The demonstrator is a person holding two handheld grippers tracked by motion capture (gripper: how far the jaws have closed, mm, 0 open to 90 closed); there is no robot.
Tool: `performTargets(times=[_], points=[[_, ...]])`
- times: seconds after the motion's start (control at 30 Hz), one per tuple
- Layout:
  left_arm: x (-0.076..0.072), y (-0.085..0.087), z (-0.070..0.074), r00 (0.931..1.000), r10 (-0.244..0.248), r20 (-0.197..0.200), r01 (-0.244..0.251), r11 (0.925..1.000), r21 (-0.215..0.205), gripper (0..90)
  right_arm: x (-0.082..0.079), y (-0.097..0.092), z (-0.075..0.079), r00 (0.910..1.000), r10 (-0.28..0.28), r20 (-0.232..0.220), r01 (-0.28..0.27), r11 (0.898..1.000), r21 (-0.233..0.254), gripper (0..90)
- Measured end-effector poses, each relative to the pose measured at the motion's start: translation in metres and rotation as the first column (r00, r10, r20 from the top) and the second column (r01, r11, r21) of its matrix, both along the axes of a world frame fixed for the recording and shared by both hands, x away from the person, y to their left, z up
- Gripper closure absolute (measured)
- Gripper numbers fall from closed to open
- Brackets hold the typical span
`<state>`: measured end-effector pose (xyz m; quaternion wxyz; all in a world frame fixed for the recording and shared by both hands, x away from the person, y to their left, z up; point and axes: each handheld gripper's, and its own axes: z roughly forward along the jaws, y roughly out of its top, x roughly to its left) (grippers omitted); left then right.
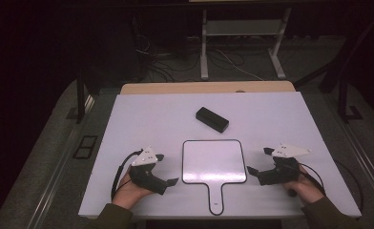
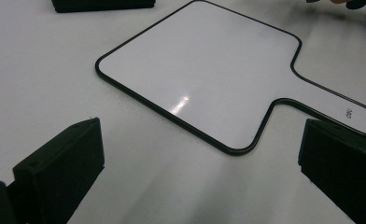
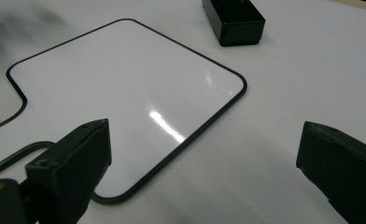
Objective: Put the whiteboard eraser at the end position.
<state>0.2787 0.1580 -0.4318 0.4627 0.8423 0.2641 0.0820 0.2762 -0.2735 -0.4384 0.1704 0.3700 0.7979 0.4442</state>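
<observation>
High view places the paddle-shaped whiteboard (image 1: 214,161) flat at lower centre of the frame, its handle (image 1: 215,198) pointing at the bottom edge, with the left gripper (image 1: 168,169) just to its left and the right gripper (image 1: 259,161) just to its right. Both sets of jaws stand spread wide and hold nothing. A black block (image 1: 212,119), probably an eraser, lies above the board, apart from it.

Left gripper view shows the board's thin black rim (image 2: 172,117) lying flush on the white table (image 2: 41,70), so I judge a pinch from the side will find little to bite. The handle, at right in that view, looks the better purchase: bring one jaw low against its edge, tip it up, then close. The other gripper should steady the far side, as the glossy face may slide.
</observation>
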Motion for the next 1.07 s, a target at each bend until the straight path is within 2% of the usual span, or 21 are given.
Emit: performTargets(times=[0.57,1.07], points=[[-0.001,0.002,-0.001,1.0,0.007,0.003,-0.007,1.0,0.006,0.0,-0.019,-0.023,-0.008,0.9996,-0.025,-0.009,0.025,1.0,0.009,2.1],[-0.001,0.001,-0.001,1.0,0.009,0.0,-0.009,1.0,0.004,0.0,-0.018,-0.025,-0.008,0.9998,-0.022,-0.005,0.022,1.0,0.006,2.1]])
